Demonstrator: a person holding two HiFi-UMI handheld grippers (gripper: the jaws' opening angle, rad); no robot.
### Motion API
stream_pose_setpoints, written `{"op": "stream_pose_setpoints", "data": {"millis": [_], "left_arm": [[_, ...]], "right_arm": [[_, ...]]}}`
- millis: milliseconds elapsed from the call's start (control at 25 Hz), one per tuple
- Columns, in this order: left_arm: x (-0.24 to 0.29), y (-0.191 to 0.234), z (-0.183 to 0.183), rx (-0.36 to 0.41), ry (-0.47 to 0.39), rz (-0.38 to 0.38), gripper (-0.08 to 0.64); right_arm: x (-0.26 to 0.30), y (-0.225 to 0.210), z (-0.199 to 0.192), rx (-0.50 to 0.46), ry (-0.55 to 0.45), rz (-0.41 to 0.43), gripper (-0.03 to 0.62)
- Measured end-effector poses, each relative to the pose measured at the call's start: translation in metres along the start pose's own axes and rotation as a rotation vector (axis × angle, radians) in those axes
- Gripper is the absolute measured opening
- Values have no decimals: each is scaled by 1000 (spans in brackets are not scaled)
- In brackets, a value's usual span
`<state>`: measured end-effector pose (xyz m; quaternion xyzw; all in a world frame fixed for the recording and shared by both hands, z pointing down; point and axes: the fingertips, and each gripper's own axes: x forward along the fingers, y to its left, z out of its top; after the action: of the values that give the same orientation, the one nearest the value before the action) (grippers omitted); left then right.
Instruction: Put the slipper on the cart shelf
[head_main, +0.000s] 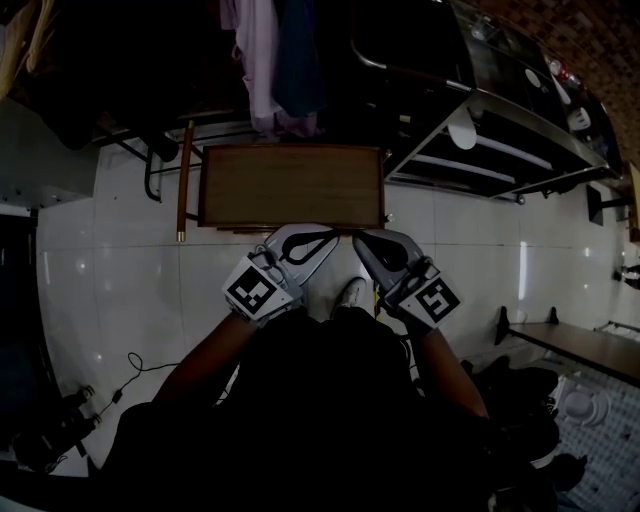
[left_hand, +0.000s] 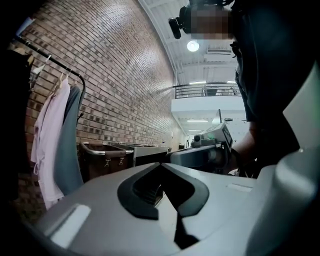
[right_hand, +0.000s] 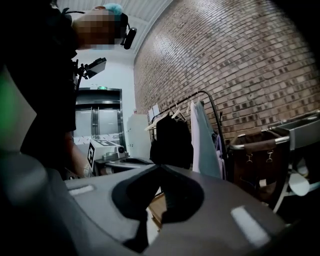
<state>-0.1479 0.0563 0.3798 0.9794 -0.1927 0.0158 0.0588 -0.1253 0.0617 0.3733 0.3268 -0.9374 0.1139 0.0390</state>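
Beside one wooden table, two closed grippers

— Where is there room to pass?
— Over the wooden tabletop, edge to edge. Past its far edge hang clothes. The cart blocks its far right corner, and a pole lines its left edge.

Dim, underexposed head view, fisheye-bent edges; bright ceiling lamp glare, blurred foreground.

Wooden table near hanging clothes (pink, blue).
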Motion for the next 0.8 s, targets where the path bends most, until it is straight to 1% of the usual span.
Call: {"op": "stream_pose_setpoints", "data": {"millis": [160, 320, 560, 680, 800], "left_arm": [[0, -4, 4, 9, 10, 29, 0], [3, -7, 9, 6, 0, 54, 1], [7, -16, 11, 16, 5, 69, 2], [8, -20, 8, 12, 26, 72, 0], [10, -24, 2, 30, 27, 73, 2]], "right_arm": [[-7, 4, 5, 4, -7, 24, 2], [-10, 0, 9, -2, -15, 45, 2], [-15, -5, 7, -6, -17, 42, 2], [-17, -3, 6, 0, -24, 52, 2], [-21, -2, 8, 7, -27, 56, 2]]}}
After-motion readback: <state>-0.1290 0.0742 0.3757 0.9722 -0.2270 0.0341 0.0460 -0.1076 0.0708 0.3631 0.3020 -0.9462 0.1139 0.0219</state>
